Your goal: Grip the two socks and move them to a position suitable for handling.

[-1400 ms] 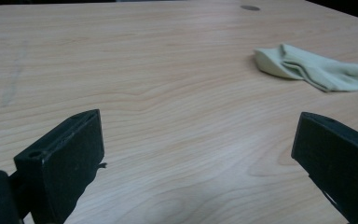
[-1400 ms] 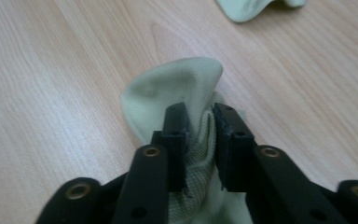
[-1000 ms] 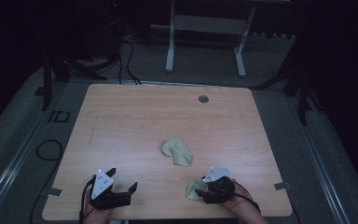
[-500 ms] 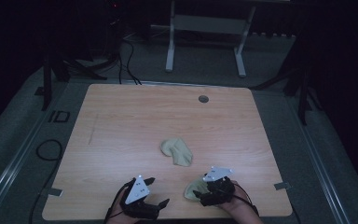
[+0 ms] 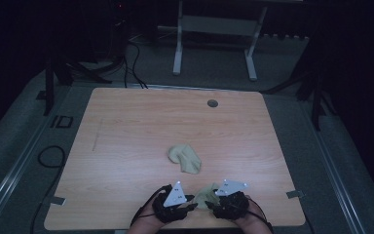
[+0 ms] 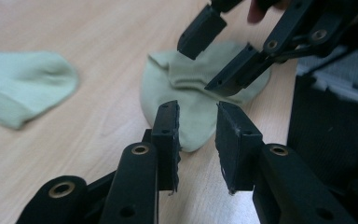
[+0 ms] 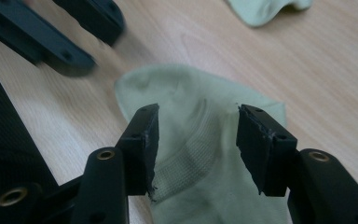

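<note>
Working at the near desk edge, we bring both grippers to the near sock: left gripper fingers, just narrowing, hover spread at its toe; right gripper fingers, also just narrowing, straddle its cuff unpinched, ready to lift it toward the far sock

Left gripper and right gripper close together, jaws apart, both just closing
</note>
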`<move>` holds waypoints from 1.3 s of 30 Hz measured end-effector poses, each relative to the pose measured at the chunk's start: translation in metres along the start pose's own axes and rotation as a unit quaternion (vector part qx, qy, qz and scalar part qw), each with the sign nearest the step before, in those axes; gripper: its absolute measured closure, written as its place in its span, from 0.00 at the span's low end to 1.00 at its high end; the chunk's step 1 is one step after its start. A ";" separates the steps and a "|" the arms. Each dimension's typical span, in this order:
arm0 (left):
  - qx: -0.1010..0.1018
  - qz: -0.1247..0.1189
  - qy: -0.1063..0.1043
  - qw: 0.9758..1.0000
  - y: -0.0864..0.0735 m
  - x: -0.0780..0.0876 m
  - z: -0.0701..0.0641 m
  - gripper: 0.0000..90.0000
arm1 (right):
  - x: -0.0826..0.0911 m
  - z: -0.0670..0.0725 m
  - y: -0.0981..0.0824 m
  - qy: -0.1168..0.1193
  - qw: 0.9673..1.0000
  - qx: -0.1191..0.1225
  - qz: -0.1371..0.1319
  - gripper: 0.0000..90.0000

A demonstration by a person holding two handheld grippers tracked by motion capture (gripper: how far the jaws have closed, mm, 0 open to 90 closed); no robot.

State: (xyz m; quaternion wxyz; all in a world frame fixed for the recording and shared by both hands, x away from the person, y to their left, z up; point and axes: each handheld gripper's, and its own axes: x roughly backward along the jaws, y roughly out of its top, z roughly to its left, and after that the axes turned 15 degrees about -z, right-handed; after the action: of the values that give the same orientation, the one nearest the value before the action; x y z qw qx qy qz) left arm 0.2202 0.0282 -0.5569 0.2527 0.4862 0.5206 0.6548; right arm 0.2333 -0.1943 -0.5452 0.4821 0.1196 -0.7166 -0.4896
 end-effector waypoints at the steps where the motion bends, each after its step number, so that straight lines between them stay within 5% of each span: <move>1: 0.001 0.010 -0.001 1.000 -0.001 -0.005 0.000 0.81 | -0.001 0.000 -0.001 0.000 1.000 0.000 0.002 0.55; 5: -0.013 0.052 0.006 0.999 -0.002 -0.020 0.004 0.90 | -0.005 0.000 -0.005 0.007 1.000 -0.014 0.014 0.65; 12: -0.021 0.073 0.023 0.997 -0.001 -0.025 0.010 0.95 | -0.004 0.002 -0.005 0.004 1.000 -0.017 0.023 0.90; 23: -0.023 0.067 0.030 0.997 -0.003 -0.024 0.008 0.98 | 0.021 -0.009 0.005 -0.001 0.999 -0.037 -0.005 0.91; 39: -0.031 0.072 0.015 0.997 -0.002 -0.024 0.013 0.98 | 0.050 -0.056 -0.012 -0.051 0.994 -0.096 -0.020 0.90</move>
State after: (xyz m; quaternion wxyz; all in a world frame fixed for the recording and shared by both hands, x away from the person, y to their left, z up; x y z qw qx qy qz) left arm 0.2408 0.0140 -0.5681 0.2119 0.5049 0.4671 0.6942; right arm 0.2499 -0.2651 -0.5230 0.4442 0.0612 -0.6874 -0.5714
